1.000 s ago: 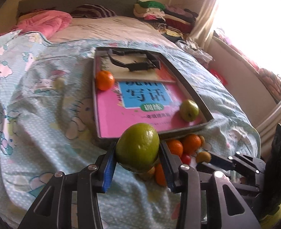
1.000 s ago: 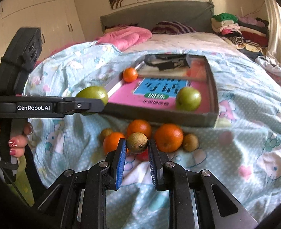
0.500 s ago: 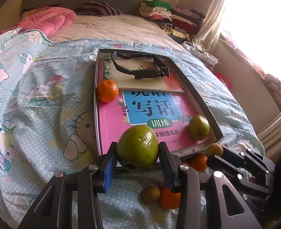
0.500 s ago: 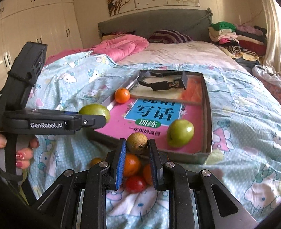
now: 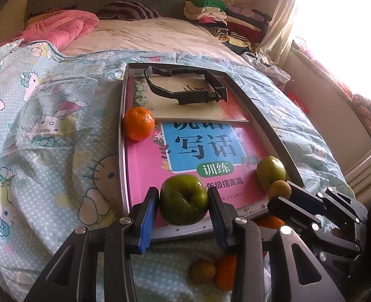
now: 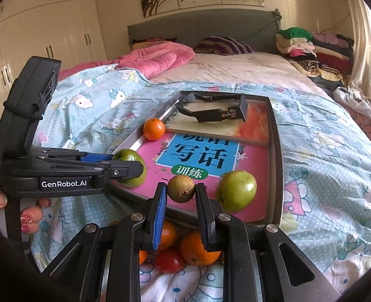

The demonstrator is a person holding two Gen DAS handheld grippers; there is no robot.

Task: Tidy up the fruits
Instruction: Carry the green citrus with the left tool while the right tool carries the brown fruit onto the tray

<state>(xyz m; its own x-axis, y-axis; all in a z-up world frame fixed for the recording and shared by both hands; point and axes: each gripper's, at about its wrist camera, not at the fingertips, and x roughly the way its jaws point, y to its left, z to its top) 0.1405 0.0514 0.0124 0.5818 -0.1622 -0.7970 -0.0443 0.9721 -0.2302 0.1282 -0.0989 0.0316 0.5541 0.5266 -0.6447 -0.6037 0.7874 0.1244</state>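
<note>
So from the left wrist, the left gripper (image 5: 183, 202) is clamped on a smooth green apple (image 5: 183, 199) over the tray's (image 5: 273, 130) near rim, open pink book (image 5: 145, 166) beyond. From the right wrist, the right gripper (image 6: 181, 191) pinches a rough brown fruit (image 6: 180, 188) over that same rim; the left gripper's side reads "GenRobot.AI".

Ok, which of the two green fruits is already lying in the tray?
The green fruit at the tray's near right corner, resting free on the pink book. The other green fruit is clamped in the left claw.
</note>
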